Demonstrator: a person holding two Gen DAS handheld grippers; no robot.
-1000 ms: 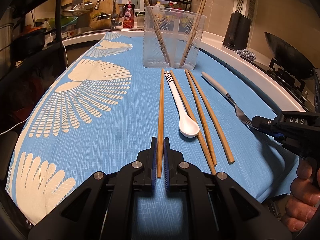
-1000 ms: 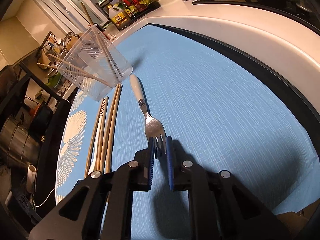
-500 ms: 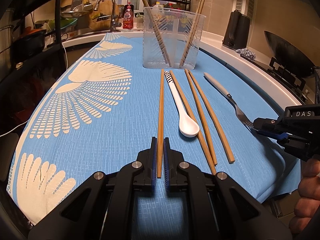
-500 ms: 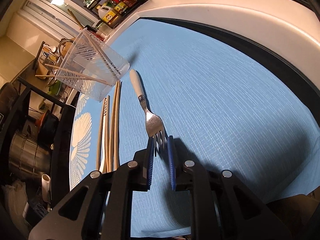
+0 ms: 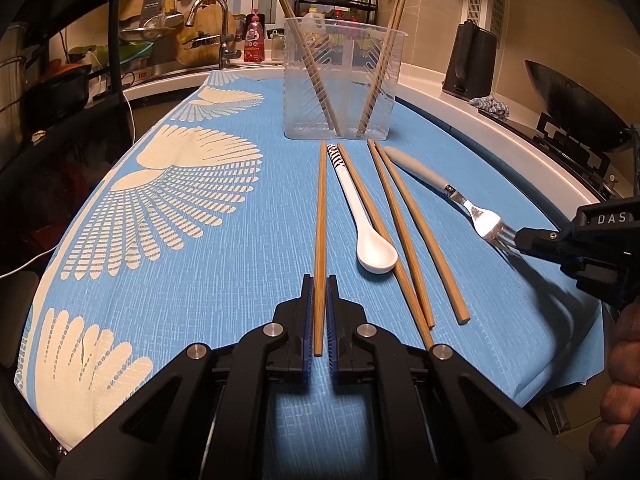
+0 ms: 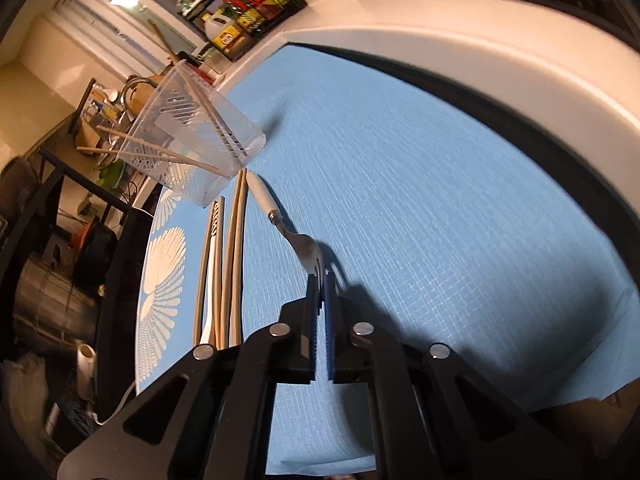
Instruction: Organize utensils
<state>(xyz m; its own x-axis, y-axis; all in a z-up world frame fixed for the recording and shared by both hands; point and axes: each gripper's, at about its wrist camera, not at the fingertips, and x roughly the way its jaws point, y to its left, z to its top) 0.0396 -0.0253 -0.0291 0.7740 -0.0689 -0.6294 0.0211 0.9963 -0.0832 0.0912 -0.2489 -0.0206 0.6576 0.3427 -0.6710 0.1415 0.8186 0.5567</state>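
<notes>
My left gripper [image 5: 319,285] is shut on the near end of a wooden chopstick [image 5: 320,216] that lies on the blue cloth. My right gripper [image 6: 319,280] is shut on the tines of a fork [image 6: 296,240] with a grey handle and has tilted it up; this gripper also shows at the right of the left wrist view [image 5: 520,240], with the fork [image 5: 476,210]. A white spoon [image 5: 362,220] and three more chopsticks [image 5: 400,232] lie between them. A clear utensil holder [image 5: 340,80] with chopsticks in it stands behind.
A blue cloth with white fan patterns [image 5: 180,200] covers the counter. A black kettle [image 5: 474,62] and a wok [image 5: 572,108] stand at the right. A sink with a tap [image 5: 208,20] is at the far left. A spice rack [image 6: 244,20] stands behind the holder.
The right gripper has rolled and lifted the fork's head, with its handle tip still low by the holder. The left gripper stays shut on the chopstick in the same place.
</notes>
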